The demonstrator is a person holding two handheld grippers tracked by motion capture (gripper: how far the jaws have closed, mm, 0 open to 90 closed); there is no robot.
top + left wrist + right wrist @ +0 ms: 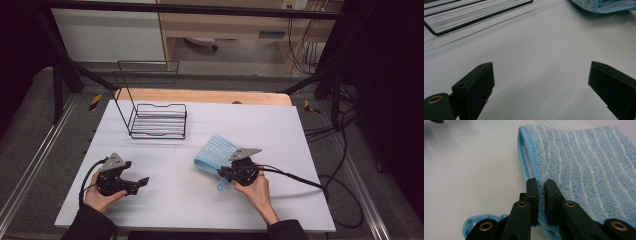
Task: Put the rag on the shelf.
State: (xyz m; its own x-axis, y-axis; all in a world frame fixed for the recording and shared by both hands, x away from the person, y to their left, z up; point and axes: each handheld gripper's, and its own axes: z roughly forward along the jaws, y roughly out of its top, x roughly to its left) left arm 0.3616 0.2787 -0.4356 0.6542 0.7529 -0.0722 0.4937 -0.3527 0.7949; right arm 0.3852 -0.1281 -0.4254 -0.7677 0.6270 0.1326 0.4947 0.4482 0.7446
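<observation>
A pale, smooth white sheet [190, 190] covers a wooden table [210, 95] whose bare far edge shows beyond it, while a person's two hands work black, hard-edged grippers from the near side. On the sheet's right half lies a folded blue towel [216, 153], a soft terry cloth with a fuzzy pile, thin white stripes and a smooth, brighter blue hem; a small loop of the same hem fabric sticks out at its near corner. The right gripper [227, 173], held in the person's right hand [256, 189] with a grey three-cornered plate on top and a black cable trailing off to the right, has its jaws nearly pressed together, pinching the towel's folded edge just inside the hem, as the right gripper view shows with the pile bunched in the narrow gap between the two flat black pads. The left gripper [140, 183], in the left hand [100, 196] at the near left of the sheet, rests low with its jaws spread wide and nothing between them, well apart from the towel. Toward the far left stands a black wire rack [159, 120], made of thin bent rods, with a barred base and an upright frame at its back.
</observation>
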